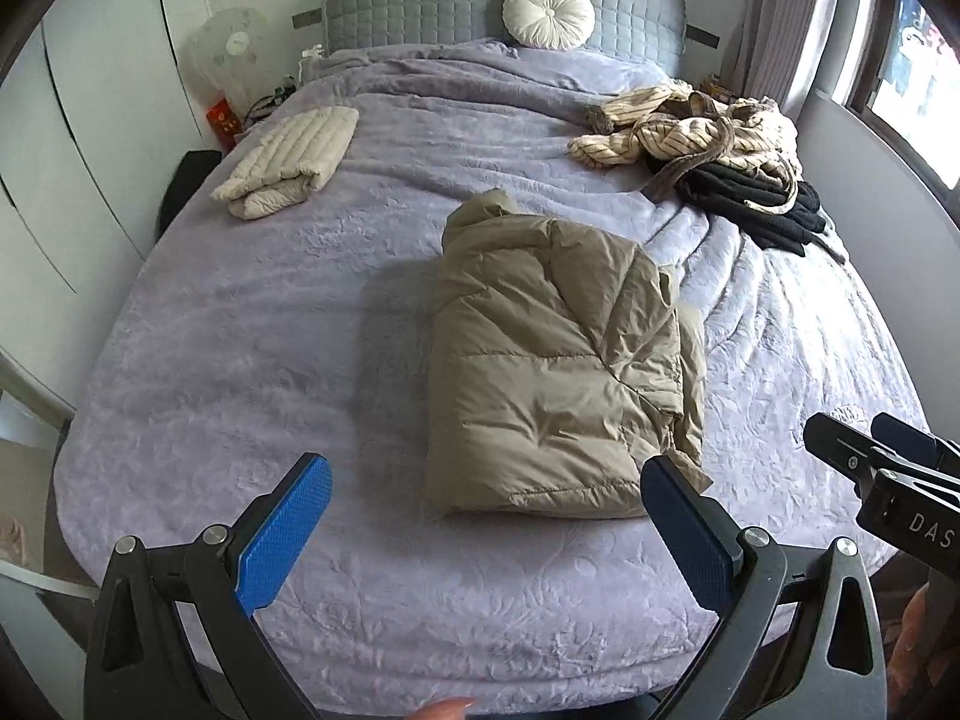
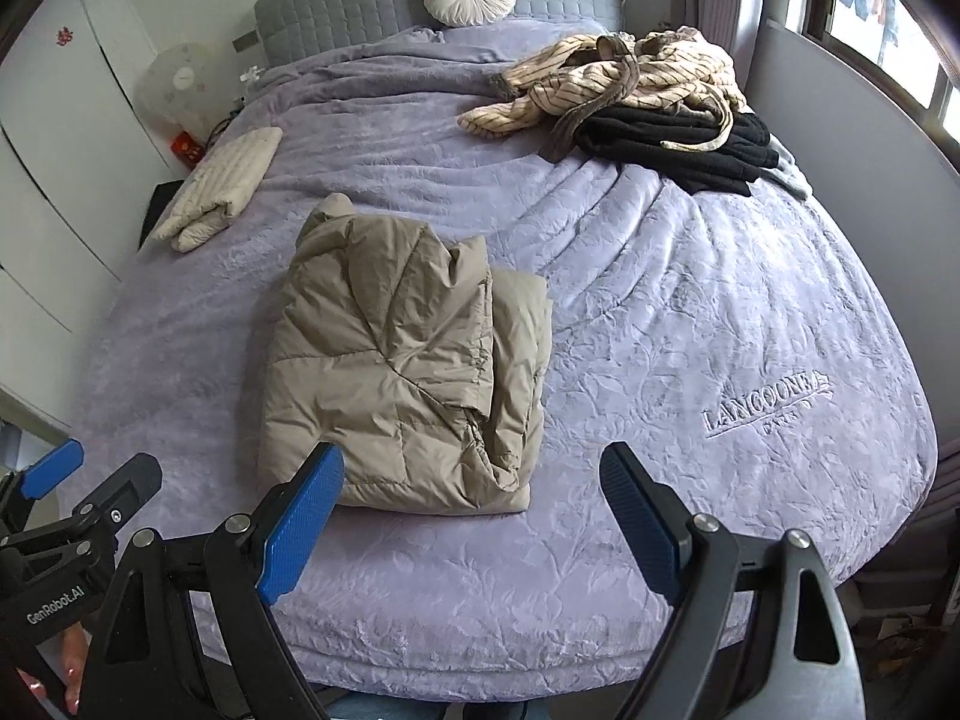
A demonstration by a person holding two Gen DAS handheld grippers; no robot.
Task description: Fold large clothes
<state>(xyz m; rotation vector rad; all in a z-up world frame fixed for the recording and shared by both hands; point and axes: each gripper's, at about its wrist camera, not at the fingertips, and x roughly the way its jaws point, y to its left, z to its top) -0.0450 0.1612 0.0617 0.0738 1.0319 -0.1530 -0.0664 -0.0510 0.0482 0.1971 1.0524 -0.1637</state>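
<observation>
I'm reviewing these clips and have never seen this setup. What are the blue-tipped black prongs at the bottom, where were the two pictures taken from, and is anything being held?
Those prongs are hand-held grippers, one in each of a person's hands, each carrying a wide-angle camera looking along its fingers. One picture comes from the left gripper, one from the right gripper. Both stand open and empty above a purple bedspread. On it lie a folded tan puffer jacket, a folded cream quilted garment and an unfolded pile of striped and black clothes.
</observation>
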